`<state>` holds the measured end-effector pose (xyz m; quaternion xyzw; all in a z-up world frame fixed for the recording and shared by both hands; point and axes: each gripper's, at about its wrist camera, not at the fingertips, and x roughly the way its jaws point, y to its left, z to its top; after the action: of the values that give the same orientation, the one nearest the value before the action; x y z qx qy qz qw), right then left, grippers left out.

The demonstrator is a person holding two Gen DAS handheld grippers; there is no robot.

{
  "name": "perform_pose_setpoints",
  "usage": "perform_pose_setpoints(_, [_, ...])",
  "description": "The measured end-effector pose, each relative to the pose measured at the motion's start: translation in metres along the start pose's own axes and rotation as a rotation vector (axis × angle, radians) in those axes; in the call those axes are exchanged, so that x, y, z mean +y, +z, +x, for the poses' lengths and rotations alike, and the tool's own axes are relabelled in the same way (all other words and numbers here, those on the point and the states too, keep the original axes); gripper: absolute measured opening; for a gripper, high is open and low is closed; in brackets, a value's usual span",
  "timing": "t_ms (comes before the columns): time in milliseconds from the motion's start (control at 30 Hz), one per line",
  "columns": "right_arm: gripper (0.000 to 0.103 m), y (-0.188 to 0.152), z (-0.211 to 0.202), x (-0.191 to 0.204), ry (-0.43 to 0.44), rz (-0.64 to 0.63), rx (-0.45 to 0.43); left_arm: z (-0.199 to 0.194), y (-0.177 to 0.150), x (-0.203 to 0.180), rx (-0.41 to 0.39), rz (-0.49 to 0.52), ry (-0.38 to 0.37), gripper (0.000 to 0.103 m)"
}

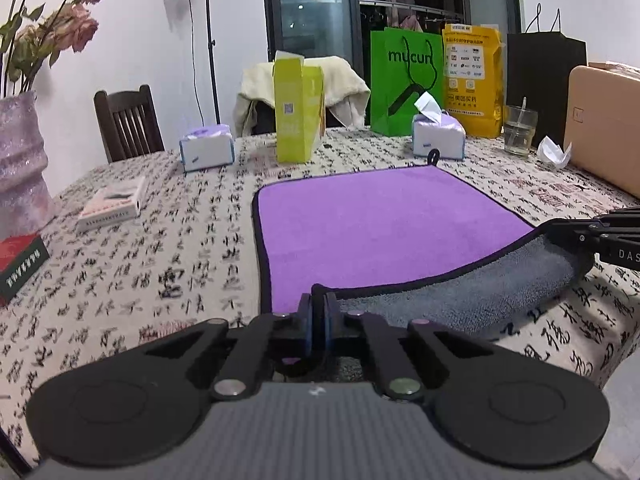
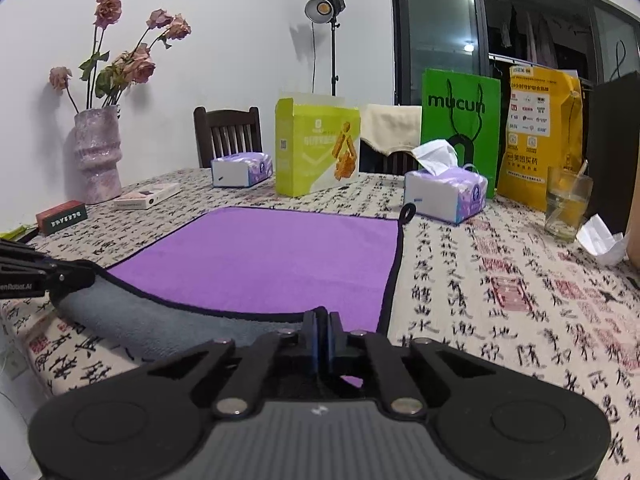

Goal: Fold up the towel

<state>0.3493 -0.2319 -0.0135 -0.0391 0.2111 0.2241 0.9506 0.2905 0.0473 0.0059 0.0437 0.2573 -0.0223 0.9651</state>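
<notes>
step: first fold | purple towel [image 1: 372,224] flat on tabletop [image 1: 152,264], near edge raised, grey underside showing | left tongs [image 1: 319,310] clamped on near-left corner | right tongs [image 2: 322,328] clamped on near-right corner, likely to carry both corners forward evenly

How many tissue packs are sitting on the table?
2. One tissue pack lies left of the yellow-green box; the other tissue pack, with a tissue sticking out, lies before the green bag. Others may be hidden.

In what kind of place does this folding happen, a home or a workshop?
Most likely a home dining room: a table under a printed cloth, wooden chair beside it, vase of dried roses, and tissue packs.
</notes>
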Motion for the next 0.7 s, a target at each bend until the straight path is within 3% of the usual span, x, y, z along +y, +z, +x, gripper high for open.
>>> perform_pose_setpoints(700, [0.004, 0.051, 0.036, -0.014, -0.003, -0.067, -0.052, 0.043, 0.063, 0.023, -0.014, -0.015, -0.042, 0.006])
